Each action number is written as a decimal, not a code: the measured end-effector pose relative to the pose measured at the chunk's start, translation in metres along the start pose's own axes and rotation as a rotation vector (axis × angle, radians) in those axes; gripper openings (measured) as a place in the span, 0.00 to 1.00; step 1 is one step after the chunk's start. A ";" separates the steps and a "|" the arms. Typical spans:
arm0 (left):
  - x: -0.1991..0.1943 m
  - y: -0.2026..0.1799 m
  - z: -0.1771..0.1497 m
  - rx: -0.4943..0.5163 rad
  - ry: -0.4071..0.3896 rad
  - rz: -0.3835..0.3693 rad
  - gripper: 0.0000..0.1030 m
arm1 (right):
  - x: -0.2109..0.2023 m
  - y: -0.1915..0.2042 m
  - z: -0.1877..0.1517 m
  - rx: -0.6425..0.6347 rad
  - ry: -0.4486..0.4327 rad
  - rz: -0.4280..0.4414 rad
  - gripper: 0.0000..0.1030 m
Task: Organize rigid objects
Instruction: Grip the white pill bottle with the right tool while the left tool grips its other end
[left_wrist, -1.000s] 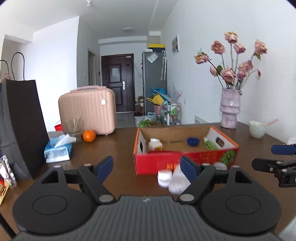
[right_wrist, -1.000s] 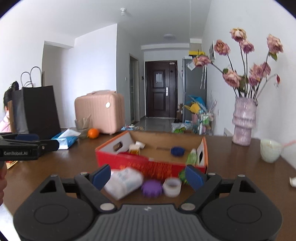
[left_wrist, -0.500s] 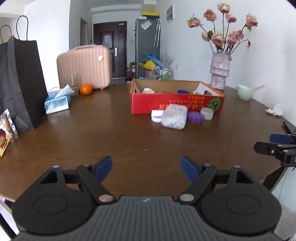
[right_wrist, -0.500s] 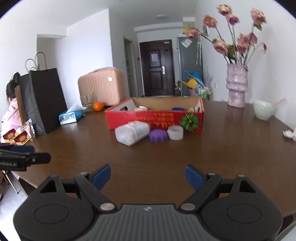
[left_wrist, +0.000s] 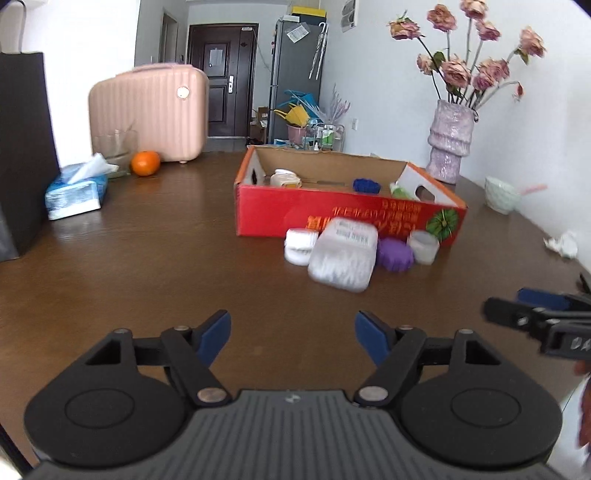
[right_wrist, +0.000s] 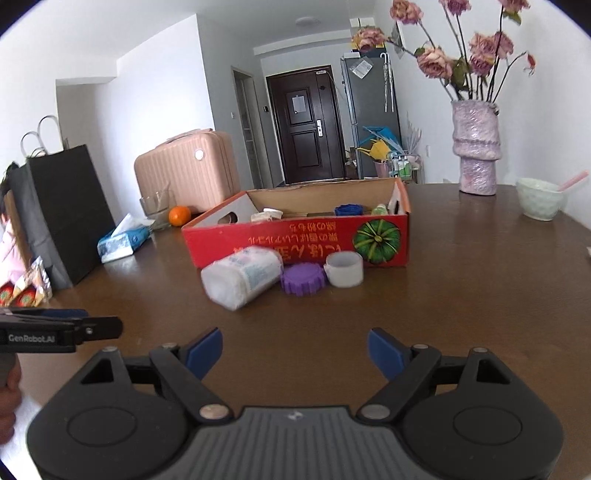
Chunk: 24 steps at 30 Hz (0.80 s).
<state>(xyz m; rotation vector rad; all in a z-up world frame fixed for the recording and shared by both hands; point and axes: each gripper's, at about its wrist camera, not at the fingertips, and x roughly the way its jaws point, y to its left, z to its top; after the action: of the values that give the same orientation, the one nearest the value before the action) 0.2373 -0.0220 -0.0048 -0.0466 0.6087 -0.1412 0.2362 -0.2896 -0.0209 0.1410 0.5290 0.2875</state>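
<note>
A red cardboard box (left_wrist: 332, 216) (right_wrist: 295, 240) stands open on the brown table and holds a white jar, a blue lid and a green item. In front of it lie a white jar (left_wrist: 300, 245), a white tipped-over bottle (left_wrist: 345, 258) (right_wrist: 242, 277), a purple lid (left_wrist: 395, 254) (right_wrist: 303, 278) and a white cup (left_wrist: 424, 245) (right_wrist: 344, 269). My left gripper (left_wrist: 293, 334) is open and empty, short of these things. My right gripper (right_wrist: 295, 350) is open and empty, also short of them.
A pink case (left_wrist: 147, 110), an orange (left_wrist: 146, 162), a tissue pack (left_wrist: 75, 192) and a black bag (right_wrist: 66, 218) stand at the left. A vase with flowers (right_wrist: 476, 147) and a green bowl (right_wrist: 539, 199) stand at the right. Crumpled paper (left_wrist: 561, 243) lies near the right edge.
Both grippers have moved forward again toward the box after pulling back; the objects look nearer than half a second ago. Both stay open. Nothing on the table has moved.
</note>
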 end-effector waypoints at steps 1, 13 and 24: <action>0.010 -0.001 0.006 -0.008 0.007 -0.011 0.67 | 0.014 -0.001 0.007 0.006 0.002 0.019 0.76; 0.100 0.002 0.042 -0.150 0.053 -0.225 0.44 | 0.158 -0.012 0.072 0.115 0.086 0.174 0.51; 0.081 0.016 0.027 -0.162 0.038 -0.309 0.37 | 0.117 -0.002 0.041 0.155 0.150 0.237 0.24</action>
<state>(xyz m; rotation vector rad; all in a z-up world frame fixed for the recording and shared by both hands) 0.3206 -0.0183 -0.0295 -0.2960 0.6477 -0.3927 0.3540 -0.2582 -0.0415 0.3362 0.6851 0.4909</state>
